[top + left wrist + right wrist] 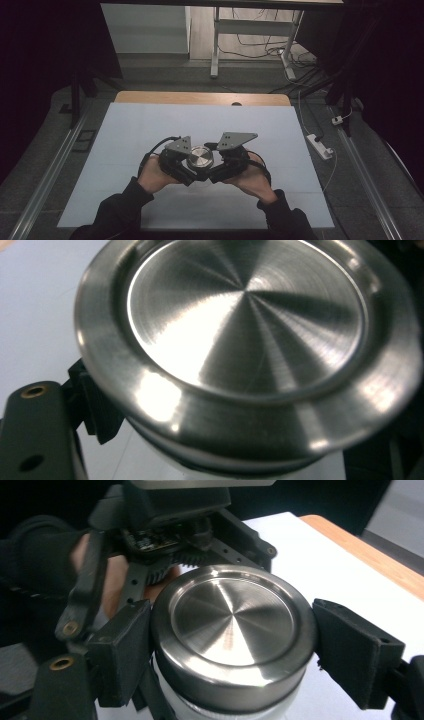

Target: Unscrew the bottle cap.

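While both press on it, metal-lidded jar (200, 159) between left gripper (186, 170) and right gripper (220, 169), above white table (150, 125).

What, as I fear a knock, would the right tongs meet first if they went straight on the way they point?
The steel lid of the jar already sits between the right tongs; past it, probably the left tongs close behind.

The high view looks forward and down over the table (150, 130); both gripper views sit close above the same steel lid (234, 630)
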The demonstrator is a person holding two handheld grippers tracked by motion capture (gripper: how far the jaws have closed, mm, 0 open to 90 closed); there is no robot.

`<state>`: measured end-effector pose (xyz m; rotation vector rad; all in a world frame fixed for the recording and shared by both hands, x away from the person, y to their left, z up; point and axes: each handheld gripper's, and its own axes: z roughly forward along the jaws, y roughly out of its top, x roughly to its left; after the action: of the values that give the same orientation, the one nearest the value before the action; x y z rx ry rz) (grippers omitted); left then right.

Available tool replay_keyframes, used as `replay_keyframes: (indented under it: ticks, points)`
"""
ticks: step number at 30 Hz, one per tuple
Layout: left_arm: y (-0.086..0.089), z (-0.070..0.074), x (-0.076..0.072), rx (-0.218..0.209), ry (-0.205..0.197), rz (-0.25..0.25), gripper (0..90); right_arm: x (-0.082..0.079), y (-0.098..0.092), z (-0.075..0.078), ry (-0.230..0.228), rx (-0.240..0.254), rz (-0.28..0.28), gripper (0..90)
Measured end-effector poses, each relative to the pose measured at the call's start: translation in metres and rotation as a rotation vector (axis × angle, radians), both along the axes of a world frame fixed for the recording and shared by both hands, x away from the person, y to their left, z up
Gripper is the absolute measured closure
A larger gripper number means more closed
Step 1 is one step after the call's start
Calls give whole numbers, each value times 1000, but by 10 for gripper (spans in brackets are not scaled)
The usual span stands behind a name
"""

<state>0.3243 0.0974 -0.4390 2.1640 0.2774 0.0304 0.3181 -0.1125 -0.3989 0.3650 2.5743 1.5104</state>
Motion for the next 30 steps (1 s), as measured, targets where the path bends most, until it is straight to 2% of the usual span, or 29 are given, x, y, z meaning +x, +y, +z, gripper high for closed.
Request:
replay_keyframes:
  ticks: [3, 6, 9, 12, 13, 15, 16, 17, 18, 21, 23, 25, 28, 30]
  points:
    - [-2, 2, -3, 1, 1, -67, 156, 3, -6, 1, 50, 21, 82, 200]
    - [-4, 2, -6, 1, -10, -139, 156, 3, -9, 2, 55, 12, 160, 200]
    - [-7, 3, -11, -4, -27, -225, 156, 2, -13, 3, 47, 11, 264, 200]
    - [-11, 3, -18, -12, -40, -312, 156, 2, -16, 2, 58, 30, 386, 200]
    - [-12, 4, -19, -15, -44, -326, 156, 2, -17, 1, 69, 41, 419, 199]
    - [-13, 4, -19, -24, -37, -304, 156, 3, -19, 1, 89, 56, 441, 196]
    - [-12, 5, -17, -19, -43, -278, 156, 4, -20, 2, 83, 63, 422, 158]
    - [-11, 6, -16, -14, -43, -238, 156, 4, -22, 8, 80, 78, 341, 101]
    - [-9, 7, -14, -9, -43, -191, 156, 4, -22, 8, 80, 78, 341, 101]
    - [-6, 6, -8, 7, -35, -32, 156, 3, -23, 18, 46, 55, 175, 71]
    - [-4, 5, -5, 26, -37, 44, 156, 0, -19, 18, 26, 41, 74, 76]
    - [-3, 4, -3, 34, -37, 71, 156, -2, -11, 15, -11, 2, 3, 77]
    - [-5, 3, -4, 36, -32, 69, 156, -4, 0, 7, -27, -18, -34, 96]
    - [-6, 4, -5, 37, -34, 55, 156, -5, 4, 3, -37, -28, -38, 129]
